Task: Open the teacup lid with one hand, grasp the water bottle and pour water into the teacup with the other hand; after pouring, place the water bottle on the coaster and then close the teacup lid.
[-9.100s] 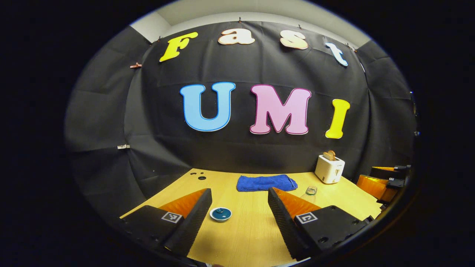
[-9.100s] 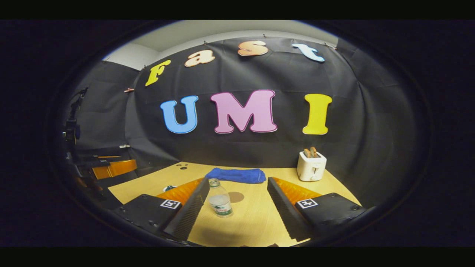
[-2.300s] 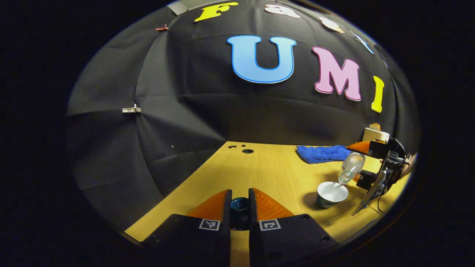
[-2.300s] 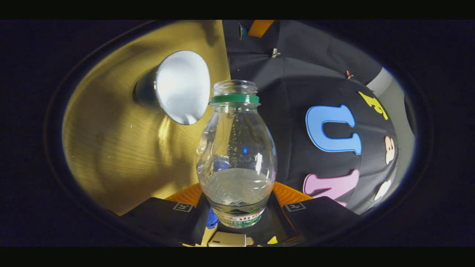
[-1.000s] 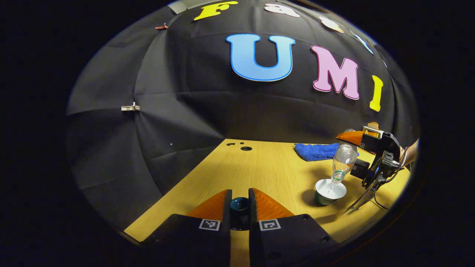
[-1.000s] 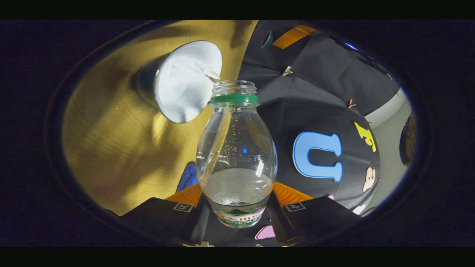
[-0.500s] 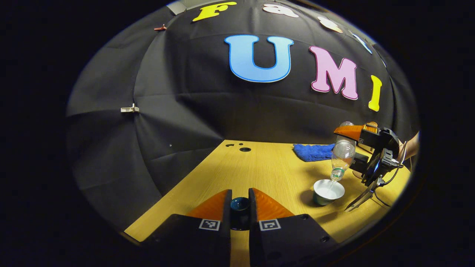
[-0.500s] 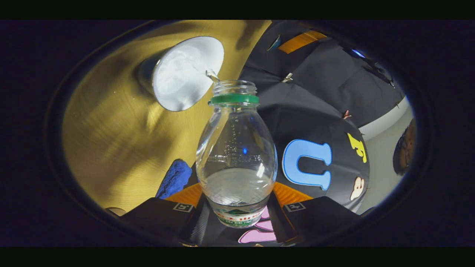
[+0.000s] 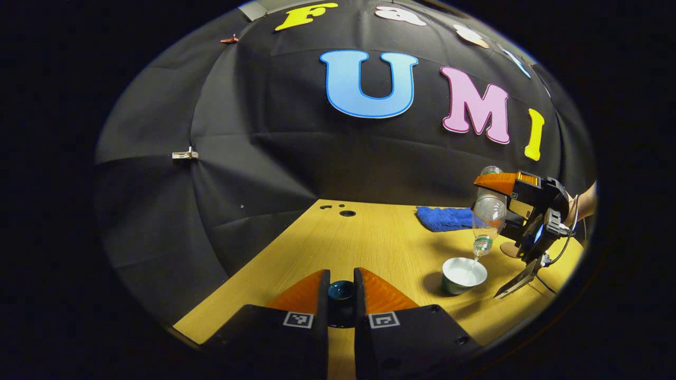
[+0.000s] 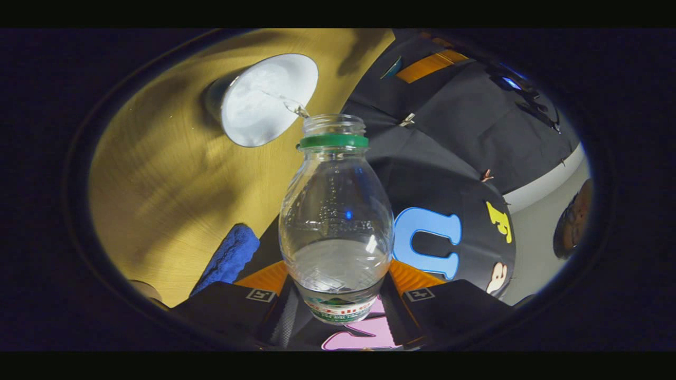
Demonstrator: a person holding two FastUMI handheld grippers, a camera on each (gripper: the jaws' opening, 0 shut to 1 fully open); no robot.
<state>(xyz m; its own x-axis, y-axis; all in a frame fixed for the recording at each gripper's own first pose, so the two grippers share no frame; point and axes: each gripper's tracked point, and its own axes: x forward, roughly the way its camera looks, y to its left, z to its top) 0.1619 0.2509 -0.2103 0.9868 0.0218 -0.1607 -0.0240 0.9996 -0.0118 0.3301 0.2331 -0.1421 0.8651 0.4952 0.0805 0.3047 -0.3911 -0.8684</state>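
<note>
Teacup (image 9: 463, 274) is seen standing uncovered on the wooden table (image 9: 380, 237), toward the right of the left gripper view, its pale inside turned up. Largest of all, the table is spread from the near edge to the far black cloth wall, and a blue towel (image 9: 444, 218) is laid at its far right, well apart from the cup. A round coaster (image 9: 510, 249) is glimpsed just beyond the cup, partly hidden behind the right gripper (image 9: 494, 208).

Next in size, the water bottle (image 10: 336, 221) is gripped by the right gripper (image 10: 336, 295), both fingers pressed against its lower body near the label. It is tipped steeply, mouth down, above the cup; the bottle (image 9: 487, 214) is seen that way in the left gripper view too. A thin stream of water (image 10: 285, 103) is being let out from the uncapped mouth into the teacup (image 10: 264, 97), and the green neck ring is seen just below the opening.

Smallest, the dark blue teacup lid (image 9: 341, 291) is held off the cup by the left gripper (image 9: 341, 295), near the table's near edge, well to the left of the cup. The fingers are clenched on the lid from both sides.
</note>
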